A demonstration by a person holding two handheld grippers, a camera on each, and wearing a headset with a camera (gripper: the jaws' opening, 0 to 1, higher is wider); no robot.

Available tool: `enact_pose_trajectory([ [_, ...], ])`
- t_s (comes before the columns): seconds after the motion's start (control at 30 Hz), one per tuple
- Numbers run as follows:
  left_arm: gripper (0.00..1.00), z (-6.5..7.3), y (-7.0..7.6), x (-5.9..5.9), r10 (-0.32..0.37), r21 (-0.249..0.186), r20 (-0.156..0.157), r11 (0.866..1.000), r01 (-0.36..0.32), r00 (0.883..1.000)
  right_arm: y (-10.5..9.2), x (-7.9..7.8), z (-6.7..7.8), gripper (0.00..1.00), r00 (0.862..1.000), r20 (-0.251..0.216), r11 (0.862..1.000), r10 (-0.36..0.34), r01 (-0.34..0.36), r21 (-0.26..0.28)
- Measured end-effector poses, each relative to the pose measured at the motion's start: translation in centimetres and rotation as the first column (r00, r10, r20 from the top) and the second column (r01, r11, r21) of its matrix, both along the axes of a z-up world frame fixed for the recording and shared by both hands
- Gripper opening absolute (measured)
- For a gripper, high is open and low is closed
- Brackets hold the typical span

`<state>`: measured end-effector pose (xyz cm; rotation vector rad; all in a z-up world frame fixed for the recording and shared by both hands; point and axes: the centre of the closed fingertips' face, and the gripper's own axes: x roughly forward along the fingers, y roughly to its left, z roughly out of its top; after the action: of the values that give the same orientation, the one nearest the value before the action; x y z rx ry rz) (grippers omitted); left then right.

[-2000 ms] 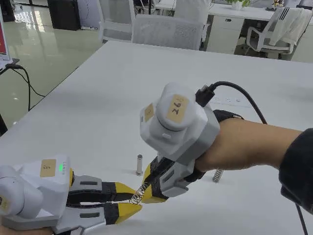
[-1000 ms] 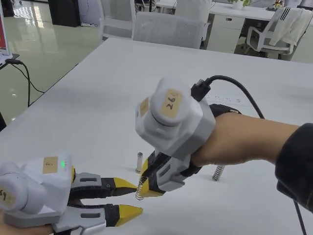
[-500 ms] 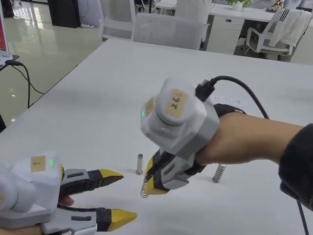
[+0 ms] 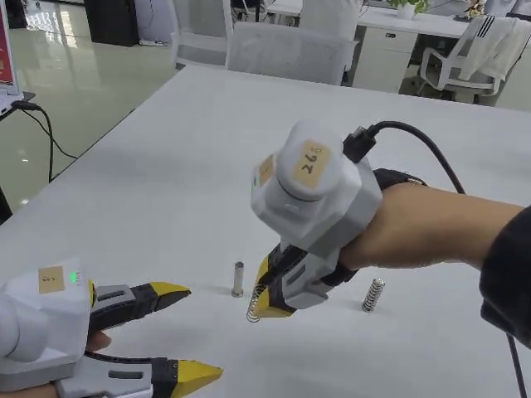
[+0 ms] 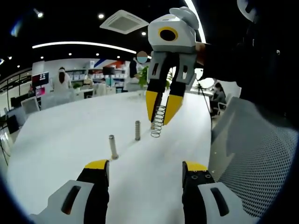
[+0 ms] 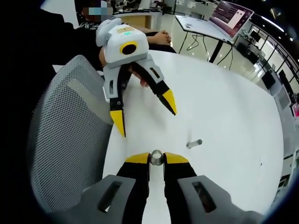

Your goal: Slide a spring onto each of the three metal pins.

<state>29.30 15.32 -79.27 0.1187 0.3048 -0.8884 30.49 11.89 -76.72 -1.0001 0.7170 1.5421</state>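
Head view: left gripper (image 4: 202, 330) has released the spring (image 4: 254, 305).

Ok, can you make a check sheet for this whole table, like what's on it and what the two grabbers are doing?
Surface: white table, smooth and flat.
Job's things: one spring held by the right gripper; a bare metal pin upright just beside it; a second spring standing upright farther right, seemingly already on a pin.
Clutter: nothing seen.
Grippers: right gripper shut on the spring; left gripper open, holding nothing.
Cables: black cable plugged into the right gripper; thin cable over the floor at the left.
Surroundings: office chairs, desks, shiny floor.
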Motion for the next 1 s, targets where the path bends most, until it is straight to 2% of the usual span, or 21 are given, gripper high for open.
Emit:
enact_pose_trajectory([
  [0.57, 0.62, -0.4, 0.4, 0.1, 0.016, -0.003, -0.003, 1.0, -0.016, 1.0, 1.1, 4.0, 1.2, 0.08, 0.999, 0.027, 1.0, -0.03, 0.03, 0.0],
  [0.87, 0.61, -0.7, 0.1, 0.2, 0.011, -0.003, -0.008, 1.0, -0.011, 1.0, 2.5, 6.3, 0.4, 0.08, 0.998, 0.047, 0.999, -0.046, 0.046, 0.001],
  [1.0, 0.61, -0.7, 0.1, 0.2, 0.011, -0.002, -0.01, 1.0, -0.011, 1.0, 3.1, 7.0, 0.4, 0.08, 0.996, 0.055, 0.998, -0.065, 0.064, 0.023],
])
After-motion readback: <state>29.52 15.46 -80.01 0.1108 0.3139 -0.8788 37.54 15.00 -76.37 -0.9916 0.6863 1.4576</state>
